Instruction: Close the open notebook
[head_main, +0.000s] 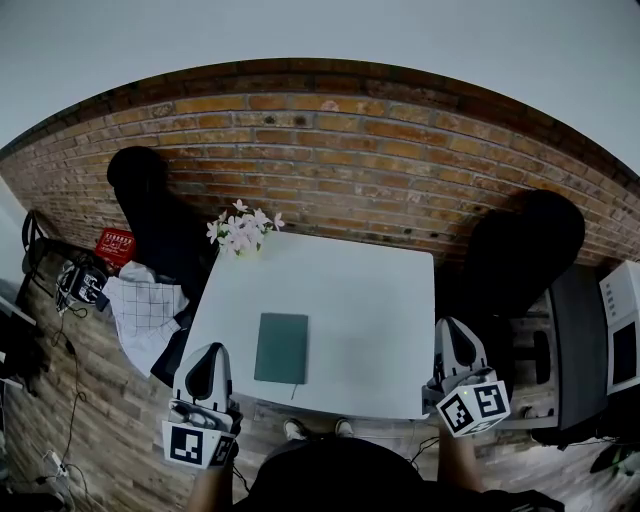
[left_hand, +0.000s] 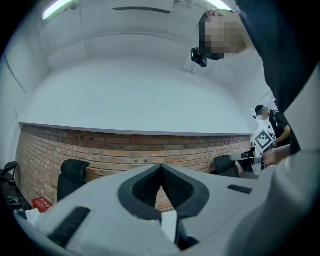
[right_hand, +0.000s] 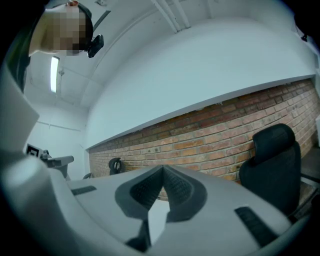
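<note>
Head view looks down on a white table (head_main: 370, 330) set against a brick wall (head_main: 350, 150), with the green notebook (head_main: 282, 348) lying flat and closed near the table's near edge. It lies just to the right of the left gripper (head_main: 208, 352) and well to the left of the right gripper (head_main: 453, 328); neither touches it. Both grippers sit at the table's near corners, pointing toward the wall. Left gripper view shows its jaws pressed together tip to tip with nothing between them, and the right gripper view shows the same, pads meeting and empty. Ahead of the left gripper, at the far corner of the table, stands a bunch of pale flowers (head_main: 243, 230); a black chair (head_main: 150, 200) is beyond it — another black chair (head_main: 525, 245) stands ahead of the right gripper.
</note>
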